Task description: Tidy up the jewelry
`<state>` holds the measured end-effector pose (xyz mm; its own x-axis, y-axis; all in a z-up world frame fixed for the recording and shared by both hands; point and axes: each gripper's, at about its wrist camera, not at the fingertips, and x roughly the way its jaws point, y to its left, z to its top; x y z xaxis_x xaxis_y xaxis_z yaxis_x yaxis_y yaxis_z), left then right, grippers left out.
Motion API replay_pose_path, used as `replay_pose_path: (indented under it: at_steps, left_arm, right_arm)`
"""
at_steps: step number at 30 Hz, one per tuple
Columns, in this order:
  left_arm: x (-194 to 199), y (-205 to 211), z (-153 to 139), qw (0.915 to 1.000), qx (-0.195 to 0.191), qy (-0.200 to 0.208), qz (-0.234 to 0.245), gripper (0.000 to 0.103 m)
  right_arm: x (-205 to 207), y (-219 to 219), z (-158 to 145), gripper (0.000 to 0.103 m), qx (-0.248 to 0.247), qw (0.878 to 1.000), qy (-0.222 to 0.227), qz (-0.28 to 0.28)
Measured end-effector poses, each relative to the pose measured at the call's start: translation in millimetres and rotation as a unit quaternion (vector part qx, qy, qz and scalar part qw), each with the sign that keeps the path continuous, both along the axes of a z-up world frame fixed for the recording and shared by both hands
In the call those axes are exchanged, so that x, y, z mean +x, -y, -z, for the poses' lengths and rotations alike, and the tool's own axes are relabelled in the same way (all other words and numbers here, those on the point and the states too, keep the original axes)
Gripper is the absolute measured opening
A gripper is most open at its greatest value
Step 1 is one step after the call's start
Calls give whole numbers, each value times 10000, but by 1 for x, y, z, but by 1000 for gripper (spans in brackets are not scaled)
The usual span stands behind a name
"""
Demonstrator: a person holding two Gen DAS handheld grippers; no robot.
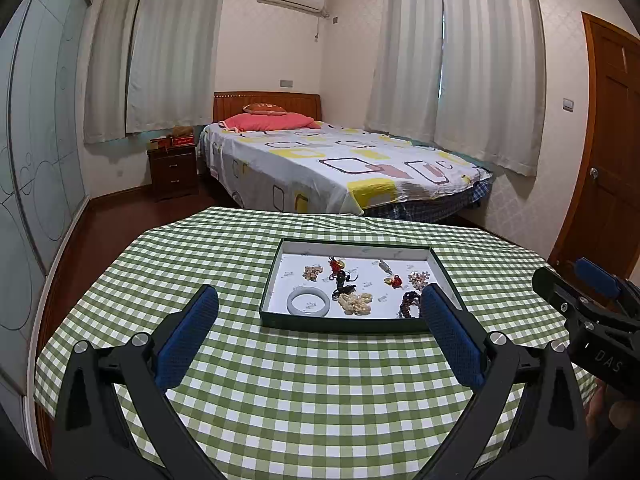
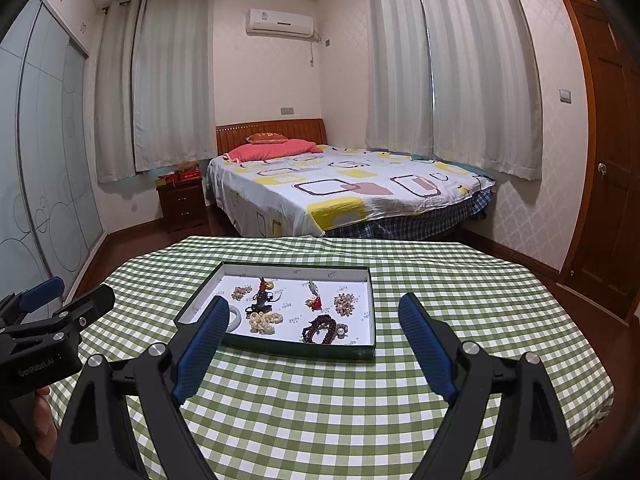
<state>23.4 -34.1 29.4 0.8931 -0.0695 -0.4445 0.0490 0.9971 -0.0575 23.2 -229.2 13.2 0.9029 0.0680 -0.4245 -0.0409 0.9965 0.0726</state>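
A dark green tray (image 1: 344, 325) with a white floor sits on the green checked table; it also shows in the right wrist view (image 2: 304, 349). In it lie a pale jade bangle (image 1: 309, 301), a cream bead cluster (image 1: 355, 303), a dark bead bracelet (image 2: 320, 329), red and black charms (image 1: 340, 272) and other small pieces. My left gripper (image 1: 320, 300) is open and empty, held above the table just short of the tray's near edge. My right gripper (image 2: 314, 310) is open and empty, also in front of the tray.
The table's checked cloth (image 1: 320, 392) runs to a rounded edge on all sides. A bed (image 1: 340, 164), a nightstand (image 1: 174, 172), curtains and a wooden door (image 1: 608, 160) stand beyond. The right gripper shows at the left wrist view's right edge (image 1: 592, 304).
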Motion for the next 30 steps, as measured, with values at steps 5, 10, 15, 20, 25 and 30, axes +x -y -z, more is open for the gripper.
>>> replay_pose_path:
  at_steps: [5, 10, 15, 20, 25, 30]
  left_arm:
    - [-1, 1, 0, 10000, -10, -6, 4, 98]
    - [-1, 3, 1, 10000, -20, -28, 17, 98]
    - [-2, 3, 1, 10000, -23, -26, 14, 98]
    - [-1, 2, 1, 10000, -32, -35, 11, 98]
    - [-2, 4, 2, 10000, -38, -44, 24, 98]
    - [-2, 4, 2, 10000, -44, -50, 17, 98]
  right_arm:
    - [0, 0, 0, 84, -3, 10000, 4, 2]
    - [0, 0, 0, 84, -8, 10000, -1, -2]
    - [0, -1, 0, 84, -9, 10000, 3, -5]
    - [0, -1, 0, 84, -9, 10000, 8, -6]
    - [0, -1, 0, 84, -10, 10000, 3, -4]
    - [0, -1, 0, 84, -10, 10000, 4, -7]
